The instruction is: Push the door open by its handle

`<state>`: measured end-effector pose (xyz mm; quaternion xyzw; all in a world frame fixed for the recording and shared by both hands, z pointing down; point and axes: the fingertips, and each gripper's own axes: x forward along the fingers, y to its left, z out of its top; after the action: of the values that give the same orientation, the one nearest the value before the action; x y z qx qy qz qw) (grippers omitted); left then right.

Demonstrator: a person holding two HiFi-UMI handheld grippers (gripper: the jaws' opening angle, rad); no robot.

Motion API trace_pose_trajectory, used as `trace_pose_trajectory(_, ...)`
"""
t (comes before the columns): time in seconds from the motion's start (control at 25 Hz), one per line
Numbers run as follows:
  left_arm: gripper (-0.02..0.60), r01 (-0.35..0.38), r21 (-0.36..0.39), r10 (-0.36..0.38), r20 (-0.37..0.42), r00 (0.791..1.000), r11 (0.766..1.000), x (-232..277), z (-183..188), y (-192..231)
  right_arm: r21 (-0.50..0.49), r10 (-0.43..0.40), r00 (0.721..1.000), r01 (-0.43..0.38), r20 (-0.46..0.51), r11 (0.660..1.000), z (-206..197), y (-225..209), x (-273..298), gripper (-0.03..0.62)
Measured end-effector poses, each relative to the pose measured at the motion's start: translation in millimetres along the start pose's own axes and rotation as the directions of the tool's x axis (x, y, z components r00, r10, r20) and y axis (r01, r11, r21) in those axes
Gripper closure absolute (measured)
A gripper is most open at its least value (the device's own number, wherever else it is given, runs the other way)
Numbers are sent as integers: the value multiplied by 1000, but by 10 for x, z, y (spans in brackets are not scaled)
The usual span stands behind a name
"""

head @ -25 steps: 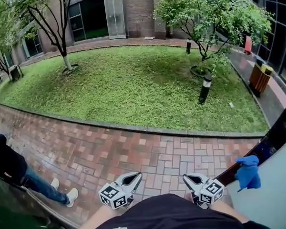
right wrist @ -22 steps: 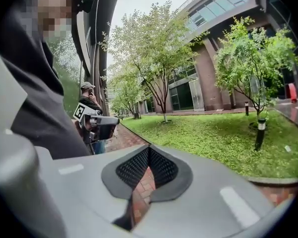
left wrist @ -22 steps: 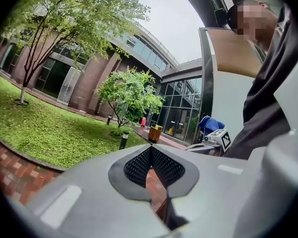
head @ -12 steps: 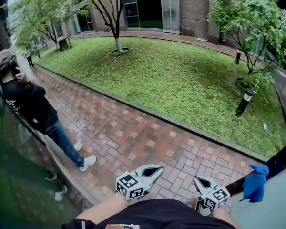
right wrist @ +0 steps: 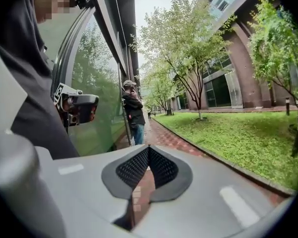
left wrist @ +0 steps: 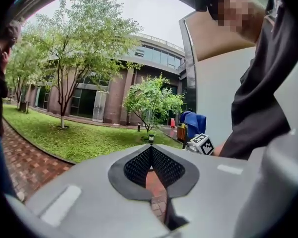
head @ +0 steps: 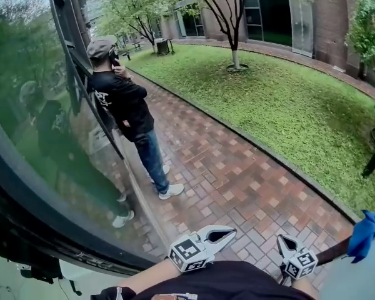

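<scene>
Left gripper (head: 231, 233): lower centre of the head view, above the brick path (head: 237, 174). Fingers (left wrist: 138, 165) closed tip to tip, nothing between them.
Right gripper (head: 280, 239): lower right, just beside the left. Its fingers are likewise pressed together and empty.
Door (head: 362, 280): pale panel in the lower right corner, near the right gripper, with both grippers' fingers clear of it. Handle not made out.
Blue cloth (head: 364, 235): at the door's upper edge.
Person (head: 126, 105): upper left, standing on the path beside the glass wall (head: 31, 136).
Lawn (head: 287, 105): upper right.
</scene>
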<state>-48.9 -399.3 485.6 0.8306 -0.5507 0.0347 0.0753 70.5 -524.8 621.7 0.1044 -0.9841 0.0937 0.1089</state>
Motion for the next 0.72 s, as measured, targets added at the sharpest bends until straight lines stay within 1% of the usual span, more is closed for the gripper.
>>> trace_pose_trajectory(0.08,583,2,75,-3,8,1000,997,-225,118,-190,-25,4,1000,-4,3,1000,72,181,-35,592)
trace_pose_trajectory(0.16,583,20,153,-23,22,999,988,-469,225,-400,-59,6,1000,-6,11,998,193,418,-72,592)
trace_pose_trajectory(0.24,583,46,179,-54,40,998,983,-752,214,-580,-87,-2,999,5,36,996,327,733,-106,592)
trace_pose_trajectory(0.36,583,105,164,-112,36,993,981,-1313,-34,-846,-118,-44,997,50,58,992,357,1373,-191,592)
trace_pose_trajectory(0.48,583,205,124,-207,10,978,971,-1897,-292,-1186,-84,-87,995,90,48,992,268,2106,-307,594)
trace_pose_trajectory(0.6,583,295,83,-295,-13,955,952,-2410,-355,-1358,-66,-107,994,108,29,992,264,2844,-388,592)
trace_pose_trajectory(0.72,583,329,8,-329,6,944,944,-2850,-346,-1414,-78,-158,987,159,26,984,341,3378,-597,592)
